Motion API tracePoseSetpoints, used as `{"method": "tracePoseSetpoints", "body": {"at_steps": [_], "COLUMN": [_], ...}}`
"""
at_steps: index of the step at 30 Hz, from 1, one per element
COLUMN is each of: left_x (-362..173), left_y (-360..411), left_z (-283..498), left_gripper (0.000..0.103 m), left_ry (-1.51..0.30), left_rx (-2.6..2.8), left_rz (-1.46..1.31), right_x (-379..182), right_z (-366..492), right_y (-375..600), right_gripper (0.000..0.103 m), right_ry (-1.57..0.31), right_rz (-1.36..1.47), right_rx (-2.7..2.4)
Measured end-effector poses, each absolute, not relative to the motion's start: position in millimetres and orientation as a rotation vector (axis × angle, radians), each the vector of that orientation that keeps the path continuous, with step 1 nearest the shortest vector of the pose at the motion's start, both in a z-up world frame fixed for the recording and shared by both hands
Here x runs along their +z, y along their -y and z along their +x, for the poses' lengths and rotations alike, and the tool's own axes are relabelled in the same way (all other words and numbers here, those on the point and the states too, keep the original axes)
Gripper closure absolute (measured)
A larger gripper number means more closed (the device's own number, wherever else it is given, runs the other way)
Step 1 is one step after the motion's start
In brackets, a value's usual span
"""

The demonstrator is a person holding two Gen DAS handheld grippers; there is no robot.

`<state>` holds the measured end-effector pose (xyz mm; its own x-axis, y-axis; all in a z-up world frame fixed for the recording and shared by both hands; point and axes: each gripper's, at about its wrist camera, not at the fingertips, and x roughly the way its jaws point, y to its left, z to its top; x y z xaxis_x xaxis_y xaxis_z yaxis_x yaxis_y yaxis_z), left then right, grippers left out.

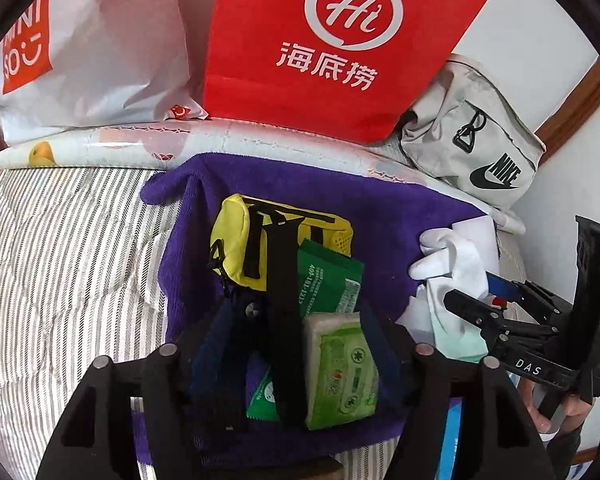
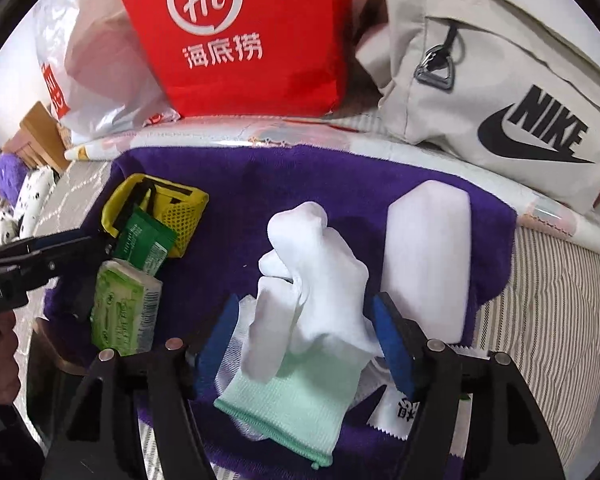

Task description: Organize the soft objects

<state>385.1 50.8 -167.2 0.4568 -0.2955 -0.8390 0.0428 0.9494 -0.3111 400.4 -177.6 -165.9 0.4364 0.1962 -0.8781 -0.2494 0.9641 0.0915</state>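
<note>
The left hand-held gripper (image 1: 296,320) points steeply down over a purple towel (image 1: 400,216), its dark blue pads apart. Between them lie a black strap (image 1: 280,280) and a pale green tissue pack (image 1: 340,364); the pads do not press on either as far as the view shows. A dark green sachet (image 1: 332,280) lies partly under the tissue pack, and beyond it sits a yellow pouch (image 1: 236,240) with black straps and a mesh end, all on the towel.

The right hand-held gripper (image 2: 304,332) also stands with its blue pads (image 2: 392,340) apart, one on each side of a white glove (image 2: 320,280) with a mint-green cuff (image 2: 284,408). The glove lies crumpled on the towel, its fingers pointing away from the camera; a gap shows on both sides between glove and pads. Under the cuff lies a clear wrapper with a serrated edge, only partly seen. Just beside the glove, to its right in this view, a white block (image 2: 428,260) rests on the towel.

The towel is spread on a bed with a grey-and-white striped cover (image 1: 60,264). Along the far edge of the bed stand a white plastic bag (image 1: 100,48), a red bag (image 1: 320,40) with a white logo, and a beige bag (image 2: 500,80) with a black logo. A hand (image 2: 0,356) gripping the left tool's handle shows at the edge of the right view.
</note>
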Motion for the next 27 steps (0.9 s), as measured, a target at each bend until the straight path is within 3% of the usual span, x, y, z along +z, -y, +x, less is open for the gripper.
{"method": "tracePoseSetpoints", "body": {"at_steps": [10, 21, 24, 27], "left_x": [-131.9, -77.8, -64.9, -53.9], "left_y": [-44.6, -28.4, -21.8, -18.4], "left_z": [348.7, 255.9, 226.3, 194.9], "left_gripper": [0.033, 0.025, 0.021, 0.016], "left_ry": [-1.049, -0.959, -0.927, -0.888], "left_rx": [-0.177, -0.186, -0.18, -0.182], "left_rz": [-0.201, -0.116, -0.075, -0.065], "right_x": [-124.7, -81.4, -67.2, -55.6], "right_z": [360.3, 271.3, 237.2, 201.9], "right_y": [195.5, 208.6, 206.3, 203.0], "right_gripper": [0.035, 0.034, 0.024, 0.021], "right_ry": [-1.0, -0.913, -0.881, -0.835], "right_rz": [0.042, 0.049, 0.024, -0.003], "right_rx": [0.251, 0.2, 0.194, 0.172]}}
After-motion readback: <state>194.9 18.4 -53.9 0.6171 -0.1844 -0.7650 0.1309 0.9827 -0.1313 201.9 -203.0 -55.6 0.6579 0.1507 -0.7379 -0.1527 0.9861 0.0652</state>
